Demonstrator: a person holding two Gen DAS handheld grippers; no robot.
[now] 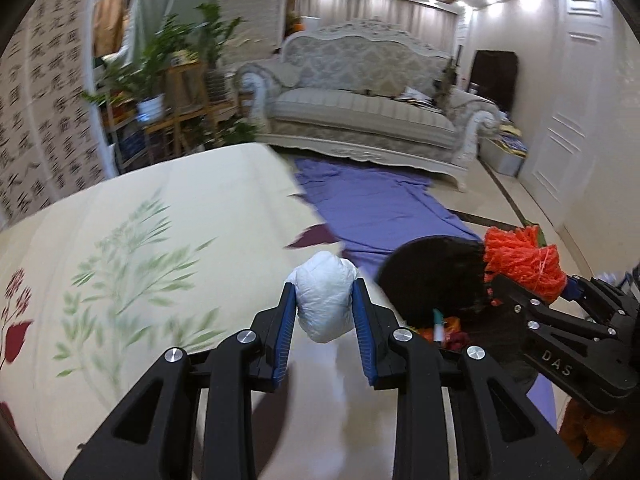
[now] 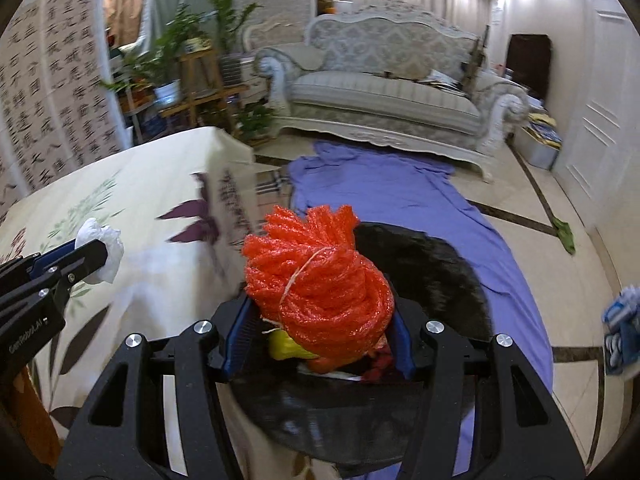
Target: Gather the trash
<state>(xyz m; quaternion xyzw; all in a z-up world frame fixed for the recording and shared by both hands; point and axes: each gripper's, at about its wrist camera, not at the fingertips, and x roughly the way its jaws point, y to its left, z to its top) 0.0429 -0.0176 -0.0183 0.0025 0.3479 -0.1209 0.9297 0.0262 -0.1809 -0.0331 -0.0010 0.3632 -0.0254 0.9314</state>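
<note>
In the left wrist view, the left claw is closed on a white crumpled wad, which looks like tissue or thin plastic. Both blue pads press its sides, and the wad stands out a little beyond the fingertips. Under this claw and to its left lies the desk, covered with a cream cloth printed with green leaves and red flowers. To the right of the claw is the black trash bag, its mouth open, with some colourful trash inside (I cannot tell what the pieces are). The right claw is further right, above the far side of the bag, and it holds an orange net bundle. Beyond the bag a purple cloth lies on the floor, and a pale sofa stands behind it.

In the right wrist view, the right claw is closed on the orange net bundle, which fills the gap between its fingers and rises above them. Directly below the claw the black trash bag is open, and a yellow piece shows inside. Far to the left of this claw, the left claw holds the white crumpled wad over the desk. The purple cloth is spread ahead of the claw.
</note>
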